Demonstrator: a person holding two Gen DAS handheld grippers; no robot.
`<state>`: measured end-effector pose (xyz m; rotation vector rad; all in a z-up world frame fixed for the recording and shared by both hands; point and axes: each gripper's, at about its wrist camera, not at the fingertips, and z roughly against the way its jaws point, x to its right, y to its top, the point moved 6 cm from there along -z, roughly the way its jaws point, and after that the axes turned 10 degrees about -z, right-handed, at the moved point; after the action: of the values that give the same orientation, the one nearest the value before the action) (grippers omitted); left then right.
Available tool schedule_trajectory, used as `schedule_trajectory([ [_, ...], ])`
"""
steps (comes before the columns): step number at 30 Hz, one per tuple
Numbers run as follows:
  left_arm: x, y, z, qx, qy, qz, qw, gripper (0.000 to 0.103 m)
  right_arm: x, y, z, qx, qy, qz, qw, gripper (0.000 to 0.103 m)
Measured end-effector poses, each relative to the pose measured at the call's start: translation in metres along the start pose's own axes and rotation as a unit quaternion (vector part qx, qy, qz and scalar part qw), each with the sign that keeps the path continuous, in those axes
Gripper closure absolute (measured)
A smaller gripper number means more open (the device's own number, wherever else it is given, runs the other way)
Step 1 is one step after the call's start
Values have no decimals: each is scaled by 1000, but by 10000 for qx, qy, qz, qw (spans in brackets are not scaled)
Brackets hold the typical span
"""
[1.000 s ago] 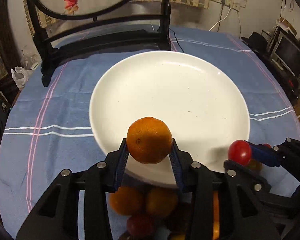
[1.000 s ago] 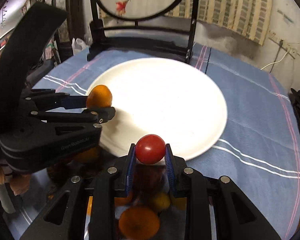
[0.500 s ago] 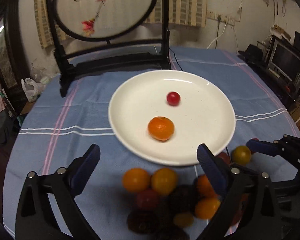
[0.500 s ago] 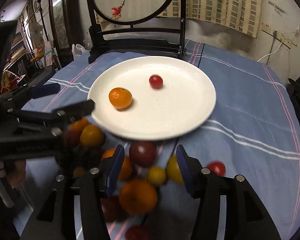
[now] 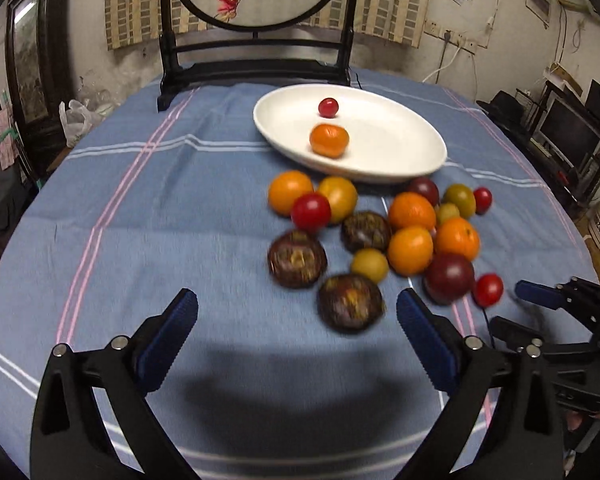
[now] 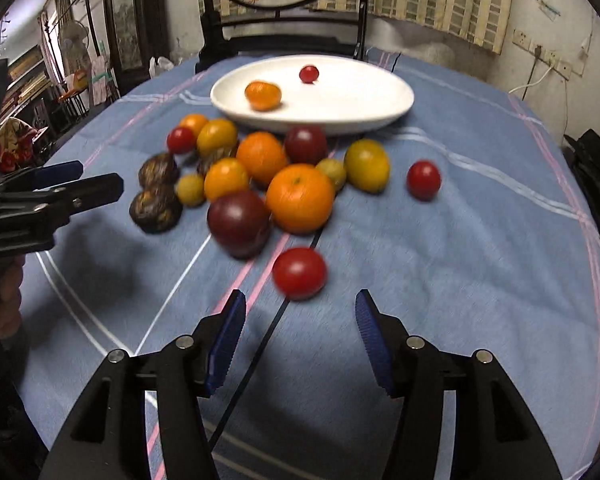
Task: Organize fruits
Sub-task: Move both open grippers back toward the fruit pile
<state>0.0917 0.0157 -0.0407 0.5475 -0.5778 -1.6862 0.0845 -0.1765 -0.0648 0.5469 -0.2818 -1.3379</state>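
Observation:
A white plate [image 5: 400, 148] [image 6: 360, 96] holds one orange [image 5: 329, 141] [image 6: 263, 95] and one red cherry tomato [image 5: 328, 107] [image 6: 309, 74]. In front of it a pile of fruit lies on the blue cloth: oranges [image 6: 300, 198], dark plums [image 6: 238, 222], brown passion fruits [image 5: 350, 302], yellow-green fruits and red tomatoes [image 6: 299, 273]. My left gripper [image 5: 296, 340] is open and empty, just short of the nearest passion fruit. My right gripper [image 6: 300, 340] is open and empty, just short of a red tomato.
A black wooden stand with a round embroidered screen [image 5: 256, 68] stands behind the plate. The round table's edge curves at left and right. The right gripper shows at the left view's right edge [image 5: 548, 320]; the left gripper shows at the right view's left edge [image 6: 52, 192].
Both grippers let go of the orange and the cherry tomato onto the plate, opened, and drew back toward me, away from the plate and behind the fruit pile.

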Motion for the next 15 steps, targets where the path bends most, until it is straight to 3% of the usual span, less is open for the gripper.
schedule_trajectory([
  [10,12,-20,-10,-277,1,-273,9992,5,1,14,-22,-126,-215,-42,9997,46],
  [14,11,-24,-18,-440,86,-236,9987,4,-7,20,-25,-86,-120,134,9998,70],
  [15,11,-24,-20,-475,112,-215,9986,4,-8,19,-25,-28,-133,213,9997,71],
])
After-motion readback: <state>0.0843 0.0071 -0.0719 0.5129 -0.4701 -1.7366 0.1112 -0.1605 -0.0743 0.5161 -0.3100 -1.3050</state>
